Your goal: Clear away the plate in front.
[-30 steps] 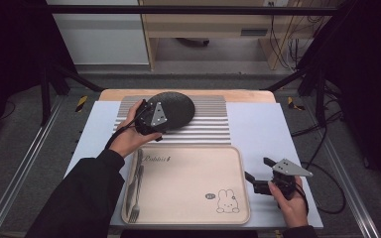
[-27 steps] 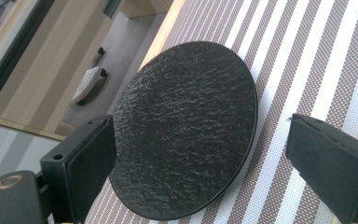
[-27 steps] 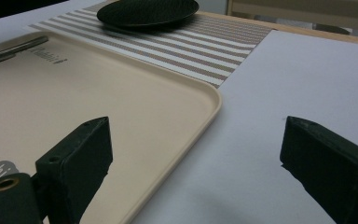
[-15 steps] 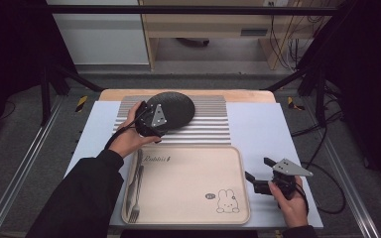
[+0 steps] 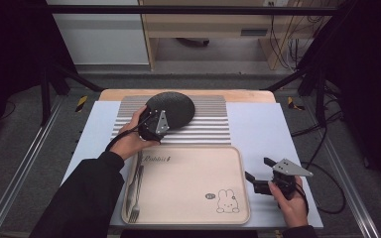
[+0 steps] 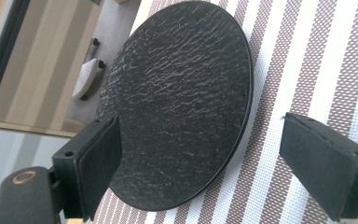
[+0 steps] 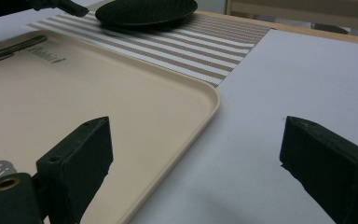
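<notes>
A round black textured plate point(image 5: 173, 106) lies on the striped mat point(image 5: 213, 124) at the back of the table. My left gripper point(image 5: 151, 115) is at the plate's near left edge. In the left gripper view the plate point(image 6: 177, 93) sits partly between the jaws of the left gripper point(image 6: 200, 126), which have just been closing. One pad point(image 6: 100, 163) overlaps the plate's rim and the other pad point(image 6: 317, 158) stands off over the mat, so neither presses. My right gripper point(image 5: 257, 168) point(image 7: 196, 126) is open and holds nothing, low beside the tray's right edge.
A beige tray point(image 5: 188, 183) with a rabbit print fills the near middle, and a fork point(image 5: 136, 191) lies along its left side. In the right gripper view the tray's corner point(image 7: 205, 98) is close to the left jaw. Pale table cover point(image 5: 263, 129) lies to the right.
The left gripper has drawn slightly back toward the person at the plate's edge. The right hand and gripper have stayed put.
</notes>
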`<state>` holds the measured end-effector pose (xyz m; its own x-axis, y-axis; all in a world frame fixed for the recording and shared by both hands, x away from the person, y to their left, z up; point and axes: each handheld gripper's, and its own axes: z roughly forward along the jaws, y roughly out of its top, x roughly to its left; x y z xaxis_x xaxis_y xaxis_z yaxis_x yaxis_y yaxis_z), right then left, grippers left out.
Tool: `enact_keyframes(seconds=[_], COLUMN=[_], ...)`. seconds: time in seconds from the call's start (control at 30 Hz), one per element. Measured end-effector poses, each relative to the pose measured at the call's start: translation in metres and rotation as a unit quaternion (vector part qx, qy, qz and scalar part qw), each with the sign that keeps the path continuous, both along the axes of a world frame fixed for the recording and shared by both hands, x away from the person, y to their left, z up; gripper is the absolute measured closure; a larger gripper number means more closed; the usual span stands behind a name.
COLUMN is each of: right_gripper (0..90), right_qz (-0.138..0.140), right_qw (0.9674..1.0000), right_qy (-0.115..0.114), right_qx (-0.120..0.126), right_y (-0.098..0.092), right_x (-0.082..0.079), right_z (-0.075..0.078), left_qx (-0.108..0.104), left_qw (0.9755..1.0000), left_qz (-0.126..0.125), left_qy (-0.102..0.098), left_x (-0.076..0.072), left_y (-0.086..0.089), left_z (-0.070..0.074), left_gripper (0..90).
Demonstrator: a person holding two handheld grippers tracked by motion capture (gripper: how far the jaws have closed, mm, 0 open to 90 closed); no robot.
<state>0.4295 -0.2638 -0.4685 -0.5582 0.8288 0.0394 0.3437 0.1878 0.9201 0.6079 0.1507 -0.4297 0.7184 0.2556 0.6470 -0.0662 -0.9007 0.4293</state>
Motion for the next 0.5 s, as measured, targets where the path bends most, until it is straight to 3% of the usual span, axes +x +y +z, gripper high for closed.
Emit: enact_keyframes(seconds=[0.5], right_gripper=[9.5], right_qz=[-0.001], right_qw=[1.0], right_qy=[0.002], right_qx=[-0.001], right_y=[0.0], right_x=[0.0], right_z=[0.0], left_qx=[0.055], left_qw=[0.9981], left_qz=[-0.019], left_qy=[-0.021], left_x=[-0.002], left_y=[-0.008], left_z=[-0.016], left_gripper=[18.0])
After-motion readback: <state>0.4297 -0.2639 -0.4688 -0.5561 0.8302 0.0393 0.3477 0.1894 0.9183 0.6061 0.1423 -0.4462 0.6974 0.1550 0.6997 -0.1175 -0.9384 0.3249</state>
